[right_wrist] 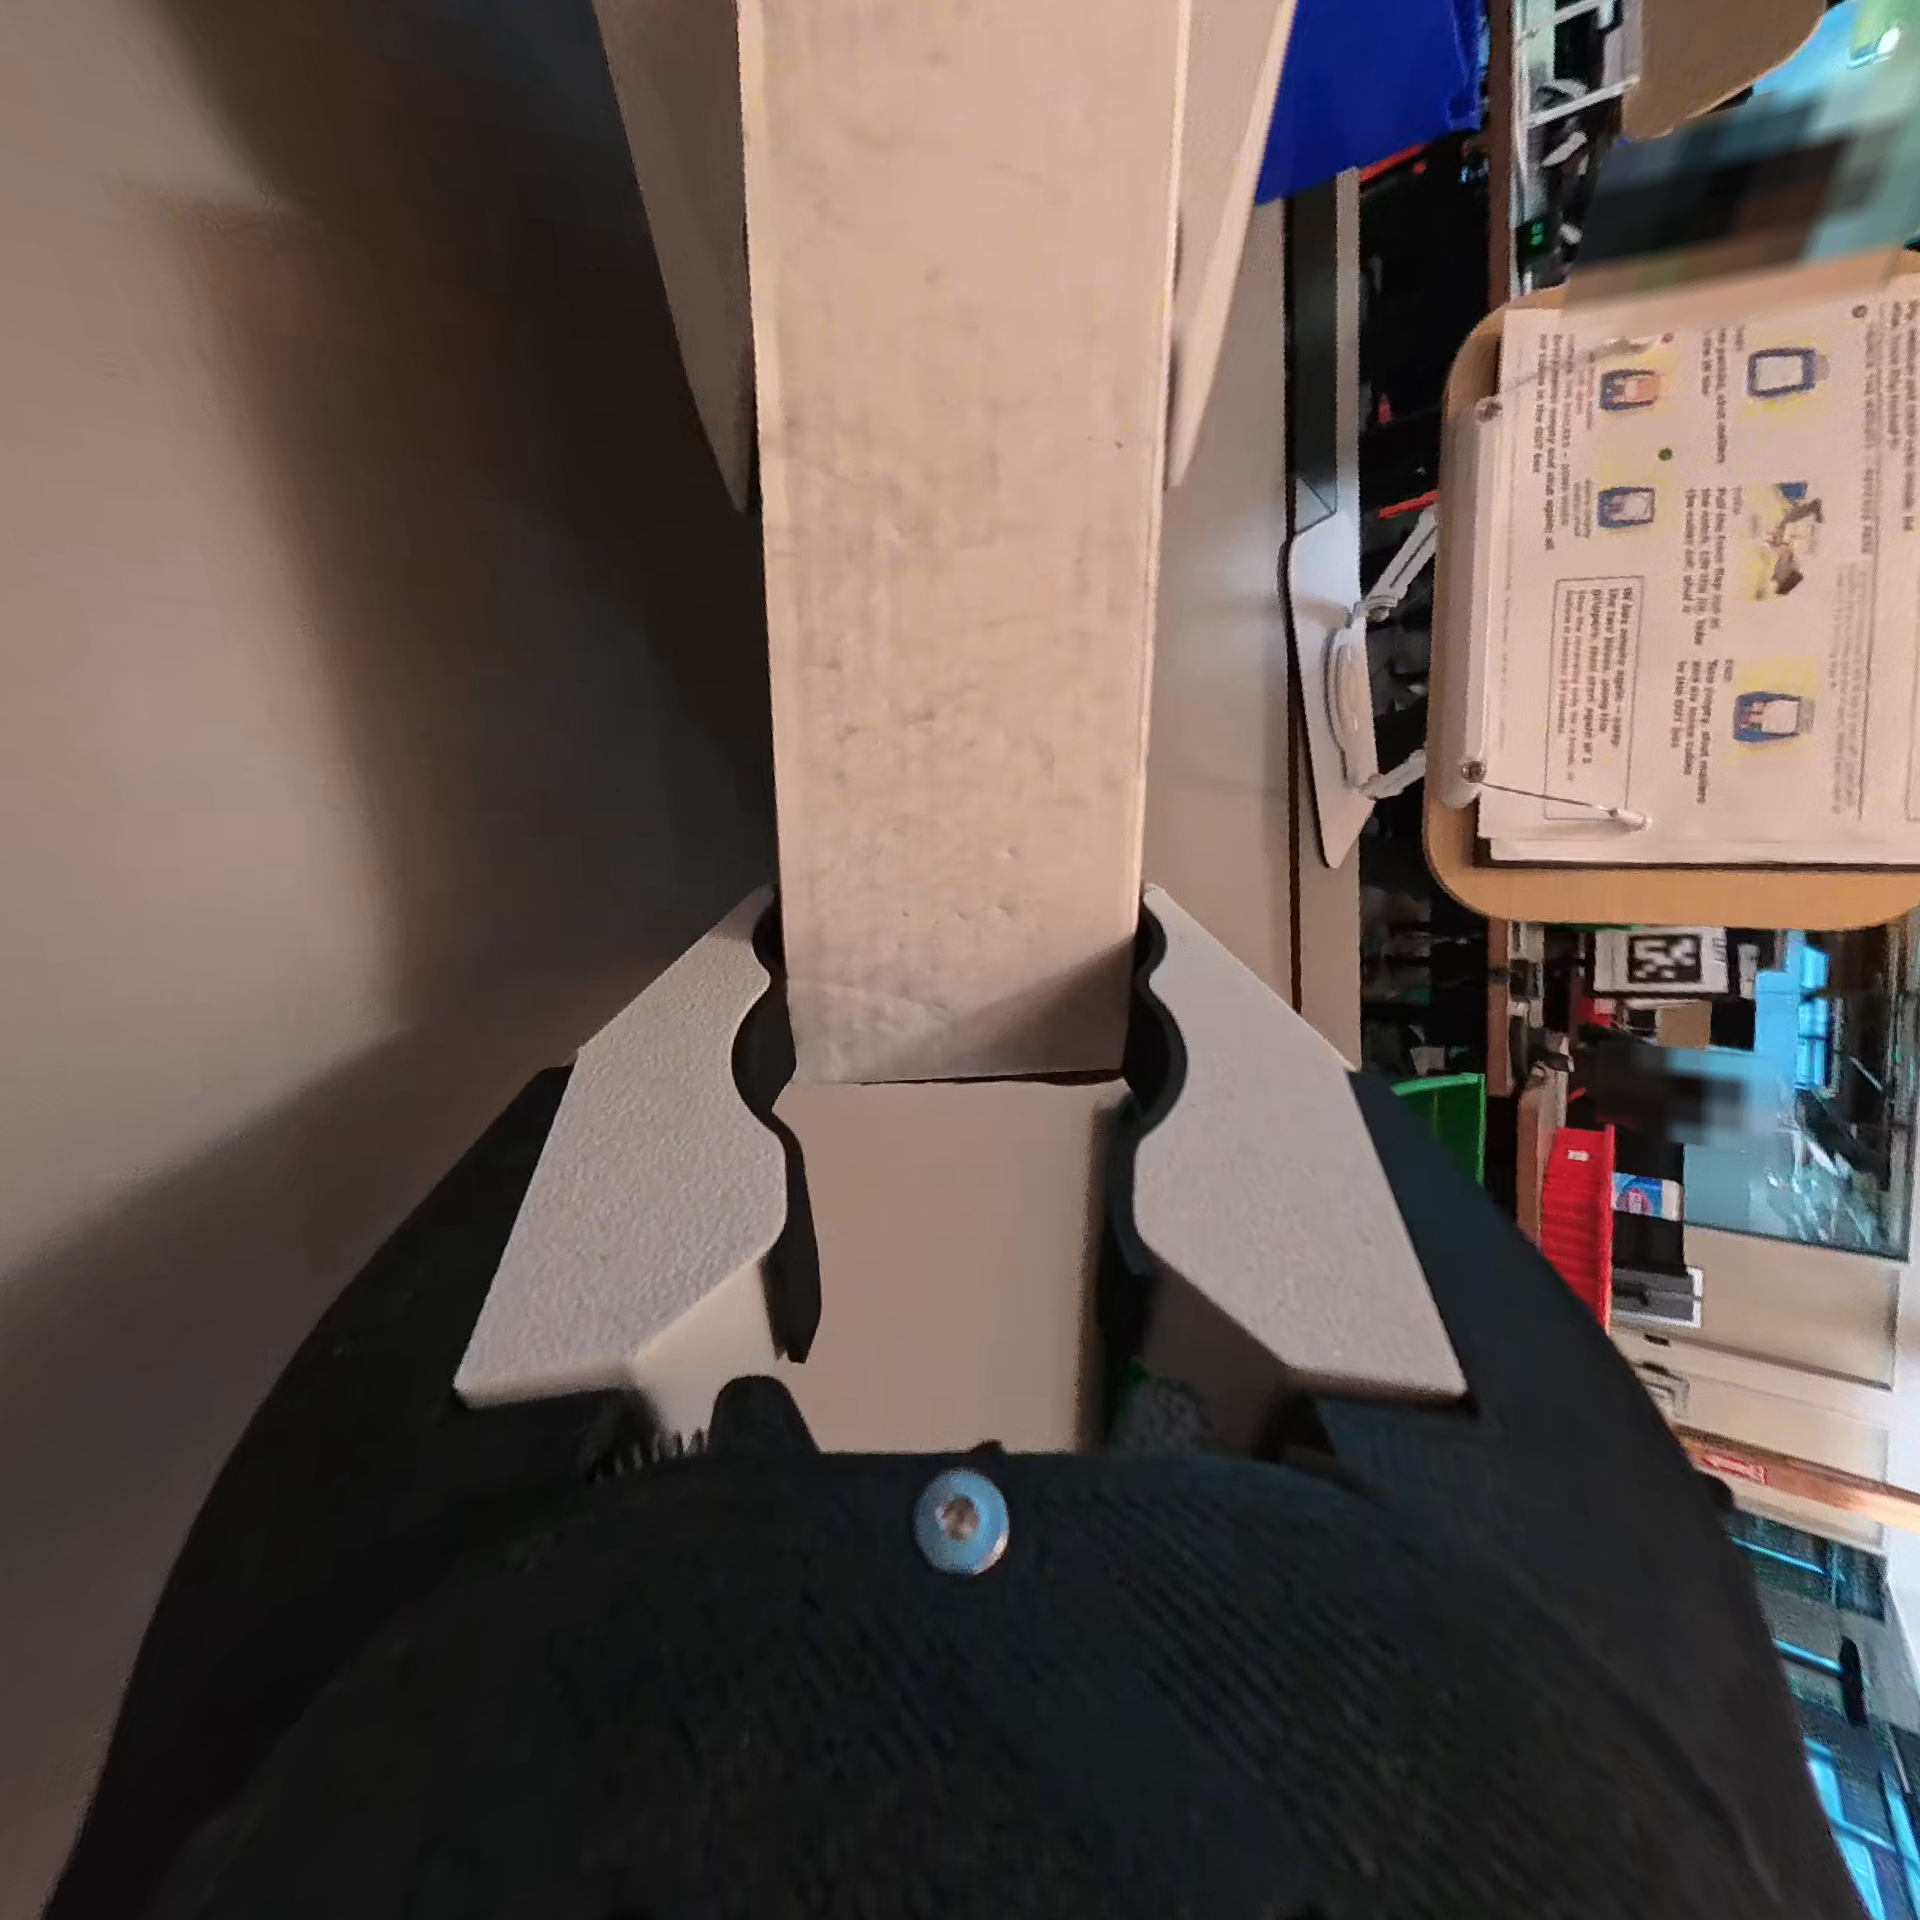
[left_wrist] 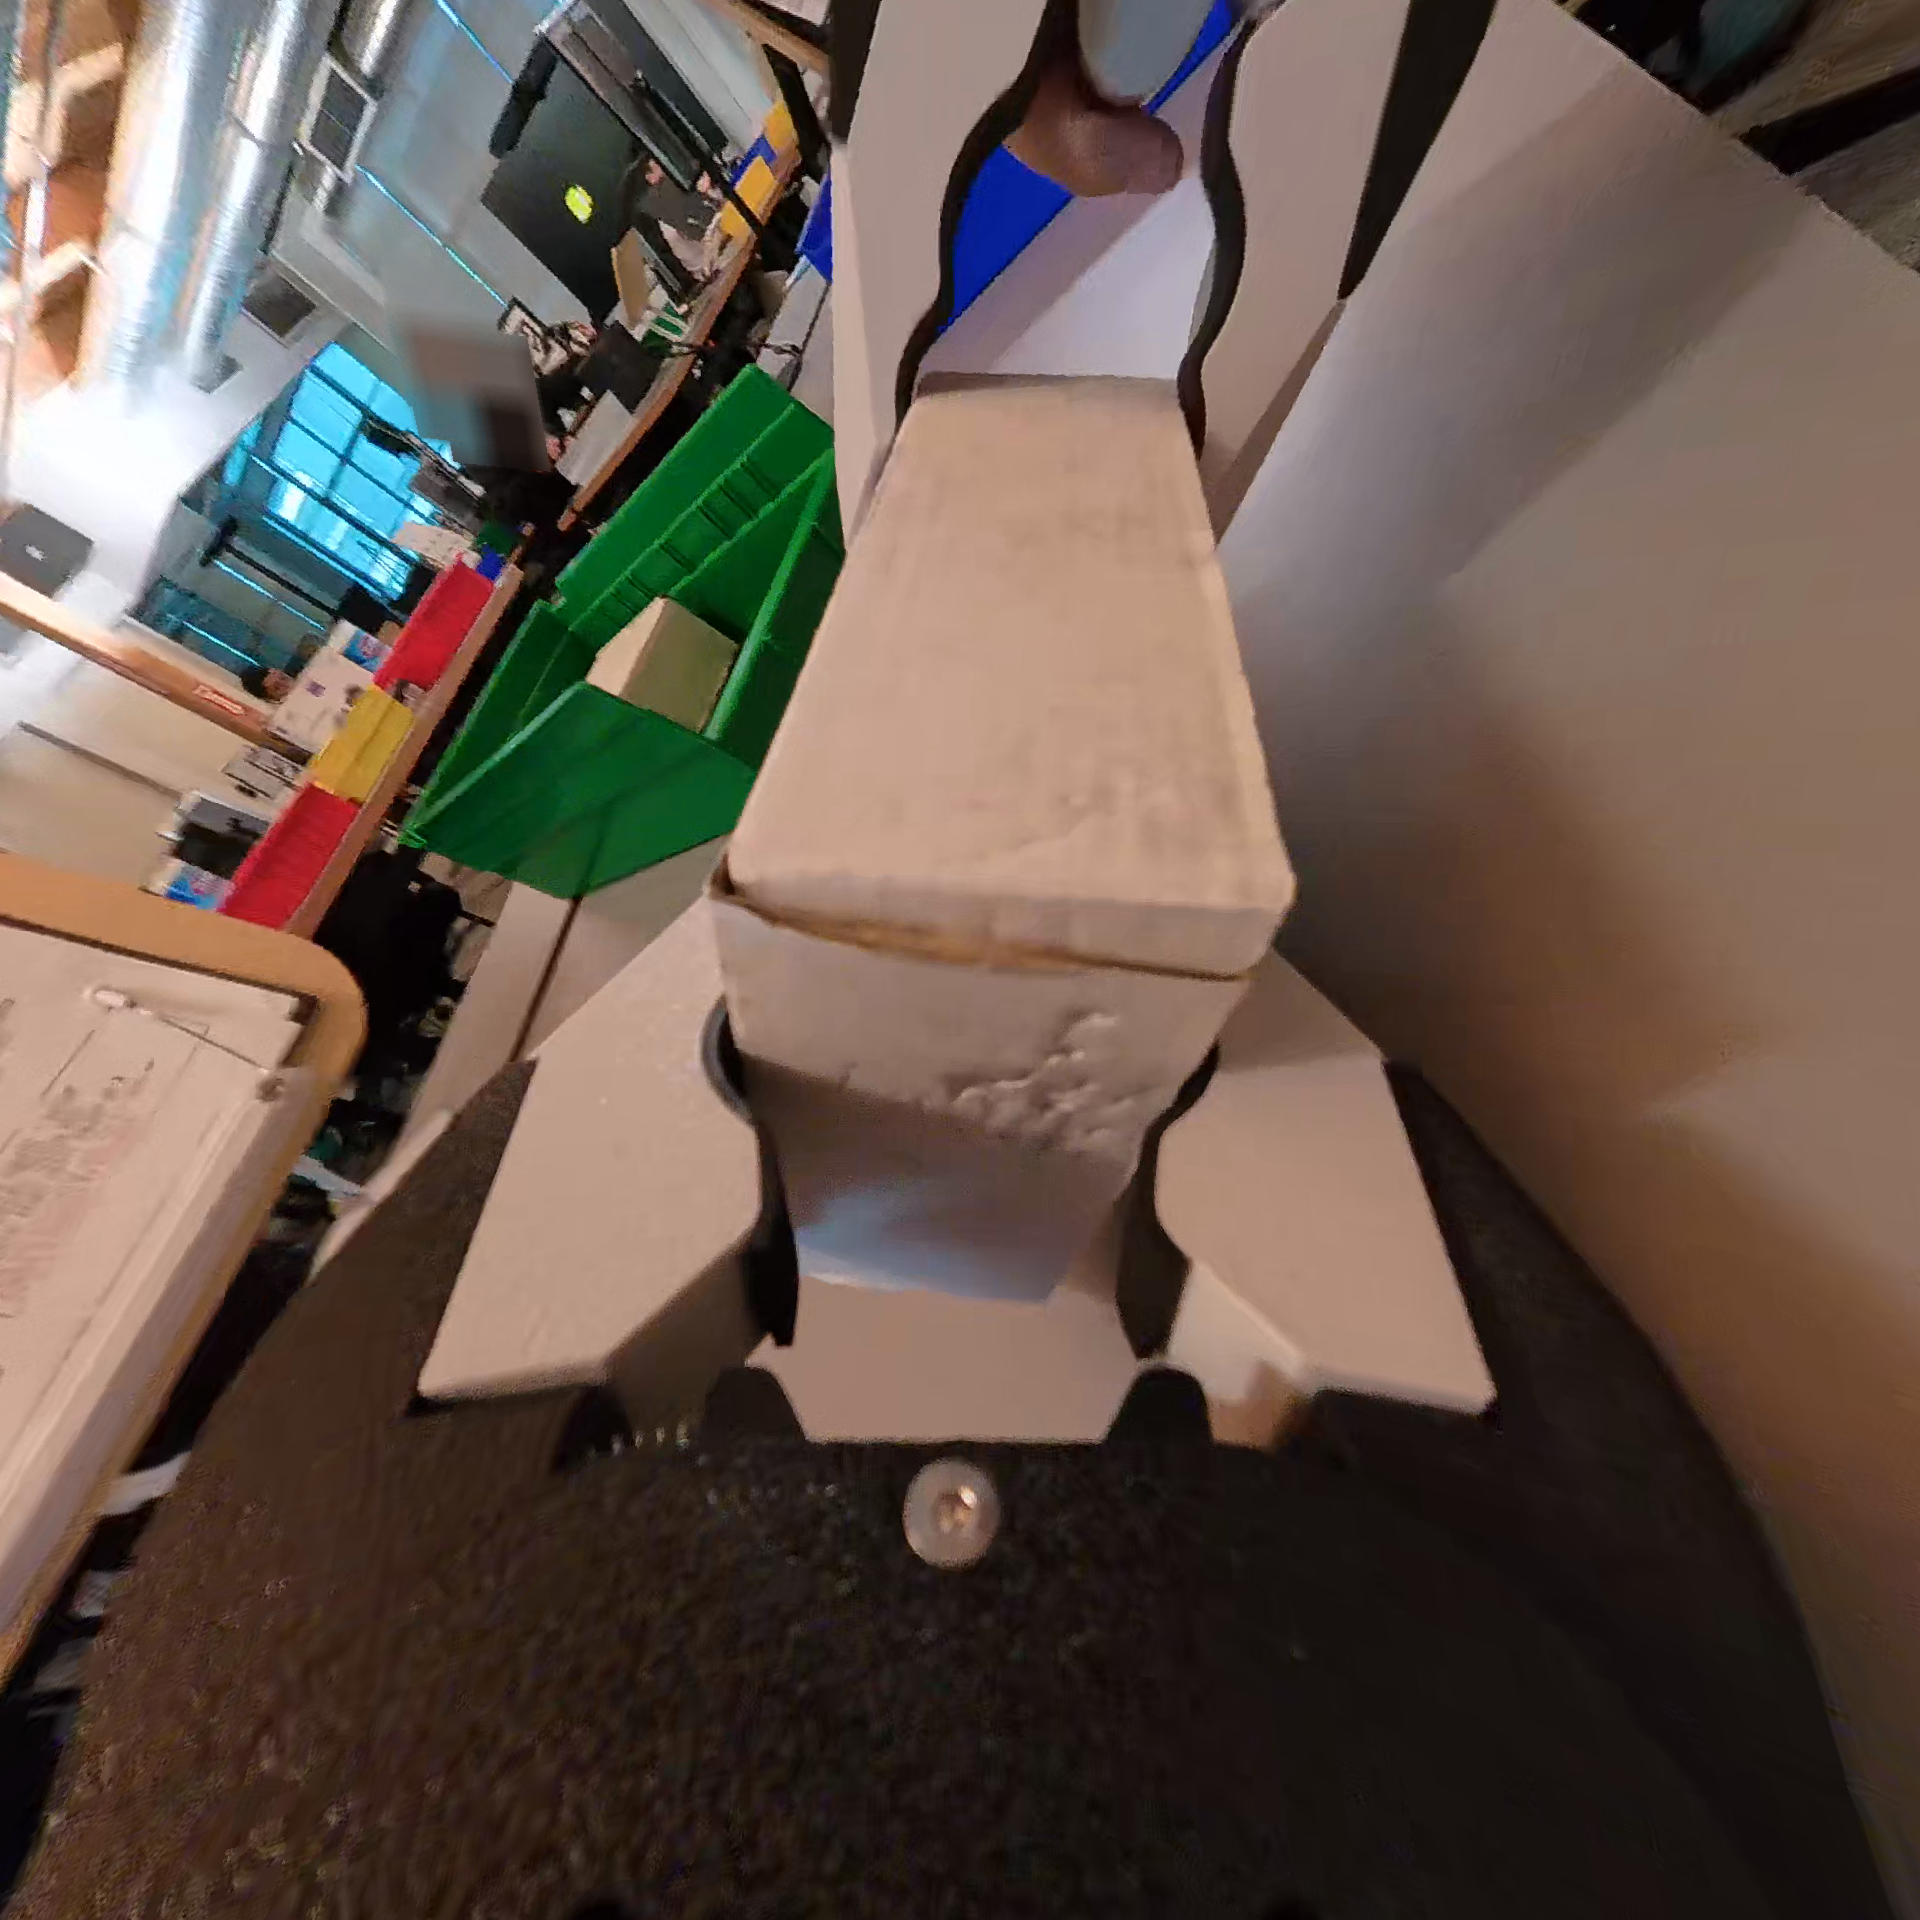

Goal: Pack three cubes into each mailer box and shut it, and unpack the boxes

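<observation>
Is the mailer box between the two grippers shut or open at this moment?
Shut, it appears: the mailer box shows its lid flat against the body along the seam, clamped endwise by left gripper and right gripper.

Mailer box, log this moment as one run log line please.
left gripper: shut on mailer box | right gripper: shut on mailer box, opposite end | box: closed, held between both | green bin: behind

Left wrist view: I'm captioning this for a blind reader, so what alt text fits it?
The left tongs grip one end of a white mailer box, held tilted in the air. The other tongs hold its far end. To the left, a green bin holds a pale cube, with a clipboard nearer the camera.
</observation>
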The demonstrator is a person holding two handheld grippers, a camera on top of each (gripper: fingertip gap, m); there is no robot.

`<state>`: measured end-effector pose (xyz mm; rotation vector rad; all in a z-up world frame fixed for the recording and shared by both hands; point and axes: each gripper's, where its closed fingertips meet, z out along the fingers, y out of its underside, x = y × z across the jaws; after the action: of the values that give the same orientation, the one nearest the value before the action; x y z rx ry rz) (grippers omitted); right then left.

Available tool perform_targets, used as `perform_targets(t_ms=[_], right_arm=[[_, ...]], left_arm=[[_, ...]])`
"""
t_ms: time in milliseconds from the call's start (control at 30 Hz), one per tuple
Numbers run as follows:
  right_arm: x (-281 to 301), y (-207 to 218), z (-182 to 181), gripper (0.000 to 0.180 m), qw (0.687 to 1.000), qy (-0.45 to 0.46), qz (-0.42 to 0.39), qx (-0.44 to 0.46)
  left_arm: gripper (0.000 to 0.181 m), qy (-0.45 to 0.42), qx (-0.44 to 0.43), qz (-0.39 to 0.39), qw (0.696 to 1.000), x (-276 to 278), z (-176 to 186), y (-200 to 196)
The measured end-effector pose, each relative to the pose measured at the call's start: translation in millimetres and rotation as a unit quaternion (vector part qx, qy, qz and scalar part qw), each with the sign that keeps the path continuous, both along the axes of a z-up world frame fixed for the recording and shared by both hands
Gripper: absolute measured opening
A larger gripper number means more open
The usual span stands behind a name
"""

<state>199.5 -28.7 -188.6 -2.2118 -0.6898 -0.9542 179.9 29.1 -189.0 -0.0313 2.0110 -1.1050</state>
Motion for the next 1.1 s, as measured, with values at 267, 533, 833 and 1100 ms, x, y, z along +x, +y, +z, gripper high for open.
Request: perform_targets(t_ms=[267,533,833,1100], right_arm=[[6.0,-13.9,39.3,0.102,0.966,0.141,-0.010,0.215],[12.4,9.8,7.6,0.100,0.920,0.311,-0.003,0.240],[18.4,29.9,5.5,0.079,0.886,0.375,0.012,0.272],[17.0,29.5,4.8,0.077,0.886,0.380,0.002,0.265]], left_arm=[[0.072,0.167,-0.138,-0.008,0.976,15.8,3.1,6.4],[0.071,0.259,-0.106,-0.037,0.959,7.5,-18.9,4.7],[0.089,0.289,-0.117,0.024,0.950,19.2,-12.7,22.3],[0.055,0.087,0.008,0.077,0.993,4.8,80.0,-3.8]])
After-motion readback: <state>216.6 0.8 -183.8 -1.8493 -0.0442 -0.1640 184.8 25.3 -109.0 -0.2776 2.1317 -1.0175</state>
